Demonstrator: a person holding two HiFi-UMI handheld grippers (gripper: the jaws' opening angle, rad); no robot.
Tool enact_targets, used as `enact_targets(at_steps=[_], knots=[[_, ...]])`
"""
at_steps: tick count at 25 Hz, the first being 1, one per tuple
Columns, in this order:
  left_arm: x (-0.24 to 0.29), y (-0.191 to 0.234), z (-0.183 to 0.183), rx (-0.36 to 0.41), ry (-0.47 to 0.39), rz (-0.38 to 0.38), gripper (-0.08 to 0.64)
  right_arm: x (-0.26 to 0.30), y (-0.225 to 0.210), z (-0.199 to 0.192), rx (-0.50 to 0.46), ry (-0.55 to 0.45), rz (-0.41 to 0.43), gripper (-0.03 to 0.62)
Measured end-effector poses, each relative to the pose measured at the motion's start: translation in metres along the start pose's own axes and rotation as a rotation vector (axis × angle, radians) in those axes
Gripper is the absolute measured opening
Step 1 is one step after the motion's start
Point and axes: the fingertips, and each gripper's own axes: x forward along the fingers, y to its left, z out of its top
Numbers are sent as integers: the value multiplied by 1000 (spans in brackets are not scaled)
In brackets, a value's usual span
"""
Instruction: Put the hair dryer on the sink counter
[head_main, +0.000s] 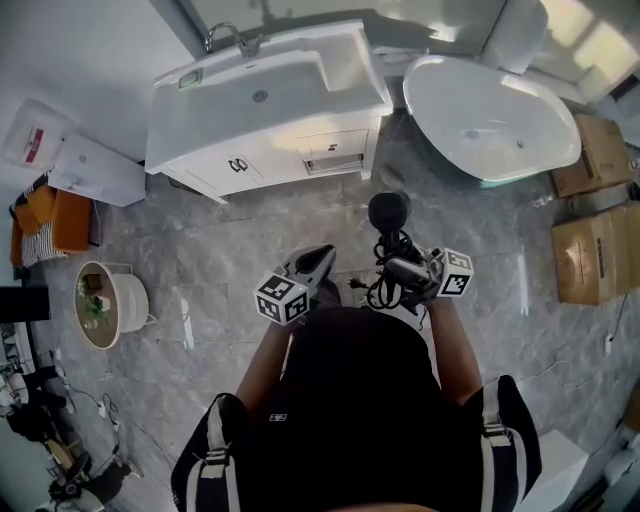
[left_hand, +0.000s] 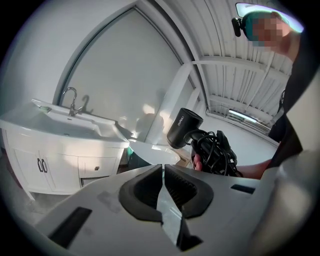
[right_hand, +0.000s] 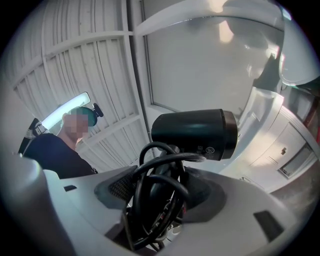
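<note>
My right tongs (head_main: 408, 272) pinch the dryer (head_main: 388, 212) by its handle, with the black cord (right_hand: 159, 200) looped round the handle between the pads. The barrel stands up above the tongs, its end turned toward the cabinet. I hold the dryer in the air over the floor (head_main: 220, 255), in front of my body and well apart from the worktop (head_main: 345, 62).

My left tongs (head_main: 318, 262) are pressed together on nothing, and hang just beside the right tongs, at their left.

The grey tiles between me and the cabinet front lie open. The worktop's front edge runs slanted across my view, with the basin (head_main: 255, 95) sunk in its middle and the tap (head_main: 228, 36) at the back edge. A bare strip of worktop lies at the right of the basin, near the corner. The tub (head_main: 490, 120) has its rim close beside that corner. Cardboard boxes (head_main: 595, 250) line the right side, and a round bin (head_main: 105, 305) stands on the floor at the left, both well clear of my tongs.
</note>
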Motion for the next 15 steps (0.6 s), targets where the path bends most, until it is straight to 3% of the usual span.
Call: enact_targets(at_steps=[15], knots=[[8, 87, 51, -1, 3, -38, 23, 68, -53, 27, -4, -28, -27, 324]])
